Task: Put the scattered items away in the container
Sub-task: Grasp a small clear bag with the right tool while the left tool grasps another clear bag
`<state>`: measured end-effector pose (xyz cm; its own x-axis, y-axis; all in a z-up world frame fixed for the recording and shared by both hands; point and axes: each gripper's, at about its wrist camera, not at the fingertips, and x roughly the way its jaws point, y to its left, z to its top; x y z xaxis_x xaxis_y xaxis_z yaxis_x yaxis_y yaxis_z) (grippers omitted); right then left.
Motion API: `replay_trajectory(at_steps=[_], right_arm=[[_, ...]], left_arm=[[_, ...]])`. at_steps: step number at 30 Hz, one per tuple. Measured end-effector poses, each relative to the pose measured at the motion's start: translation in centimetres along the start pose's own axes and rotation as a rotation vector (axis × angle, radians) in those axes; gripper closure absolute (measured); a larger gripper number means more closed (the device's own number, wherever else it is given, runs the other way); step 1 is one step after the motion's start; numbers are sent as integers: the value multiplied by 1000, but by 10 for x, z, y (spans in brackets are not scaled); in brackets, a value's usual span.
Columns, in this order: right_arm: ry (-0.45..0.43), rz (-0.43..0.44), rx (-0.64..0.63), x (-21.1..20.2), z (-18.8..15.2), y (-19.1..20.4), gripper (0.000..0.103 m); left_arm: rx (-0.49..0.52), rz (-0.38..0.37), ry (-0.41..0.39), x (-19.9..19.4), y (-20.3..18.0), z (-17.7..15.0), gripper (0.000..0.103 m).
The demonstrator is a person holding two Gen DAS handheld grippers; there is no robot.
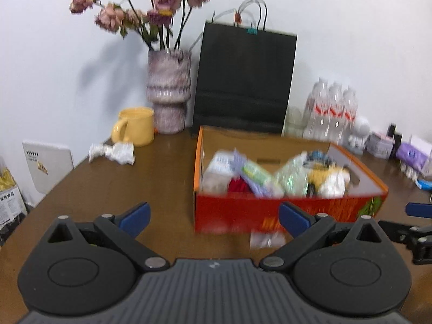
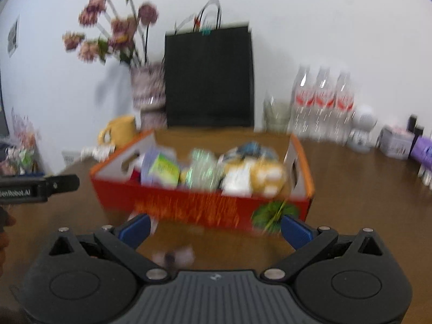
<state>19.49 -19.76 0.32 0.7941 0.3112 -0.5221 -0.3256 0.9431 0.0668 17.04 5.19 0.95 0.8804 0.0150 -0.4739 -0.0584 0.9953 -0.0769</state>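
An orange cardboard box (image 1: 243, 210) (image 2: 189, 205) sits on the brown table, filled with several packets and a yellow toy. My left gripper (image 1: 214, 217) is open and empty, hovering in front of the box's left corner. My right gripper (image 2: 214, 229) is open and empty in front of the box's front wall. A small pale packet (image 1: 266, 239) (image 2: 175, 256) lies on the table just in front of the box, between the right gripper's fingers. A crumpled white wrapper (image 1: 116, 152) lies at the far left near the mug. Both views are blurred.
Behind the box stand a yellow mug (image 1: 136, 127), a vase of dried flowers (image 1: 168, 91), a black paper bag (image 1: 243, 81) and water bottles (image 1: 332, 108). Small boxes and a purple pack (image 1: 411, 154) line the right. The right gripper's tip (image 1: 418, 210) shows at the right edge.
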Motion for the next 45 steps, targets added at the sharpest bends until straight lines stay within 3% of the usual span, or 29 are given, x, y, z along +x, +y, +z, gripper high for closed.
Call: replay_trajectory(at_steps=[5, 11, 16, 18, 21, 28, 30, 34, 39, 40, 41, 43, 45], right_arm=[[74, 17, -71, 23, -25, 24, 5], [132, 50, -145, 52, -27, 36, 14], [148, 97, -150, 64, -29, 35, 41], [145, 116, -136, 63, -29, 31, 60], [138, 129, -135, 60, -30, 28, 70], [129, 139, -106, 57, -28, 16, 76], [129, 128, -97, 56, -28, 10, 87], [127, 110, -80, 53, -28, -5, 87], [123, 102, -71, 49, -29, -17, 89], [122, 103, -68, 48, -29, -18, 89], [120, 104, -64, 47, -29, -19, 89], [112, 105, -61, 45, -30, -19, 90], [101, 104, -64, 43, -30, -18, 92]], left_arm=[[0, 2, 73, 9, 5, -21, 0], [7, -3, 122, 18, 7, -31, 0], [-5, -13, 142, 28, 5, -33, 0], [-8, -22, 152, 32, 2, -33, 0], [8, -23, 160, 40, -6, -33, 0], [51, -27, 173, 60, -37, -30, 0], [65, -17, 178, 68, -47, -29, 0], [89, -3, 185, 83, -65, -27, 4], [88, 37, 199, 96, -76, -29, 26], [82, 42, 195, 95, -76, -28, 36], [79, 41, 188, 95, -75, -28, 52], [78, 30, 180, 93, -75, -27, 67], [78, 12, 175, 90, -74, -29, 67]])
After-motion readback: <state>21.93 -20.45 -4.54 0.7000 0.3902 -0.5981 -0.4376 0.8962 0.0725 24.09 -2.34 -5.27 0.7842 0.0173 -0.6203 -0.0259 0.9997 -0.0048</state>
